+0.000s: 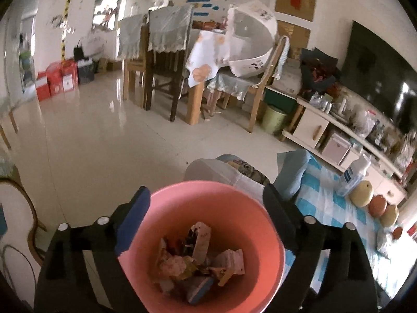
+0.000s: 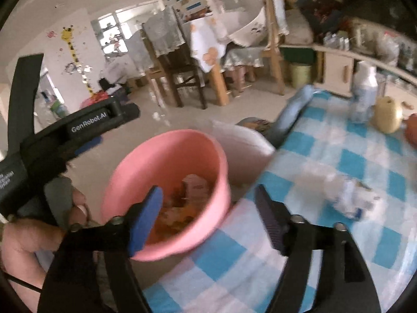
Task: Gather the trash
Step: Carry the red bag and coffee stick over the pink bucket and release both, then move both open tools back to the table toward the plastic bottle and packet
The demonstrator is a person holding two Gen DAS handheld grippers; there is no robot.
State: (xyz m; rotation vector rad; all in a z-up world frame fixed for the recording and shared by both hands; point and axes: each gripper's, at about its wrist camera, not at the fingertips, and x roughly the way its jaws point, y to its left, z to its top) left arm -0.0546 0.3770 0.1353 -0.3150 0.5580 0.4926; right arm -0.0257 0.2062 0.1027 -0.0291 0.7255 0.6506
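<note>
A pink plastic bin (image 1: 208, 247) sits between the fingers of my left gripper (image 1: 206, 224), which is shut on its sides and holds it beside the table edge. Inside lie crumpled wrappers and paper scraps (image 1: 200, 260). In the right wrist view the same bin (image 2: 169, 190) is held by the left gripper body (image 2: 78, 127) at the corner of the blue-and-white checked tablecloth (image 2: 325, 182). My right gripper (image 2: 208, 221) is open and empty over the bin's rim and the cloth. A crumpled white and blue wrapper (image 2: 351, 198), blurred, lies on the cloth to the right.
A white bottle (image 2: 365, 94), a pale round fruit (image 2: 388, 114) and an orange one (image 2: 411, 127) stand at the table's far side. A white stool (image 2: 239, 151) and a folded blue cloth (image 2: 294, 114) are past the bin. Dining chairs (image 1: 161, 65), a green bin (image 1: 273, 120) and a cabinet (image 1: 338, 130) lie beyond.
</note>
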